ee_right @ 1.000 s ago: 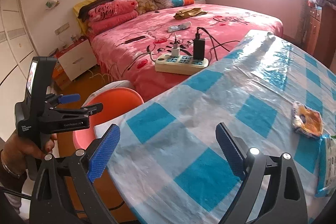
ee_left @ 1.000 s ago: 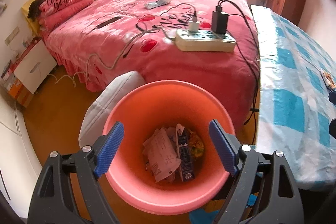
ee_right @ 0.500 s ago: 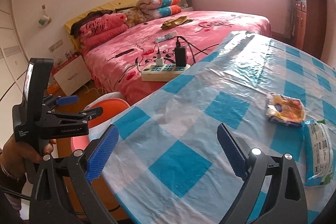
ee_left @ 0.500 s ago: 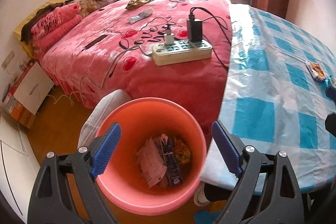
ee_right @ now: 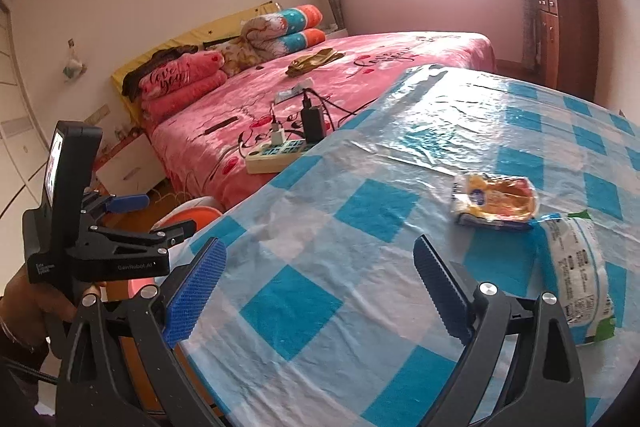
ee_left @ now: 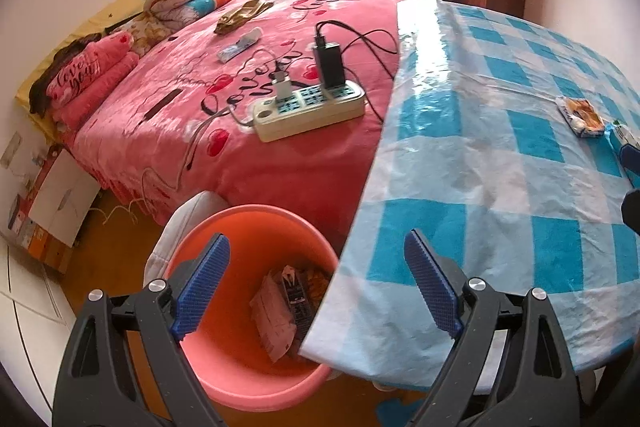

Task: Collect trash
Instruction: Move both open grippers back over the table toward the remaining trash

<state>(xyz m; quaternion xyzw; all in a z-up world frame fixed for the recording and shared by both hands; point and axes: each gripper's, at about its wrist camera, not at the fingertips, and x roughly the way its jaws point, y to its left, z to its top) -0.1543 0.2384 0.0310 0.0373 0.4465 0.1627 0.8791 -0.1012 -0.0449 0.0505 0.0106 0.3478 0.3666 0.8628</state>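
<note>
Both hand-held grippers, left (ee_left: 316, 287) and right (ee_right: 318, 287), gape empty; wrappers (ee_right: 494, 201) wait at two o'clock on the surface (ee_right: 360, 235), bin (ee_left: 240, 379) alongside for drops

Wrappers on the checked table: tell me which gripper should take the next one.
Right. The right gripper hangs open over the table, near the orange wrapper and the white packet. The left gripper, also open and empty, sits over the bin at the table's edge, farther from both.
</note>
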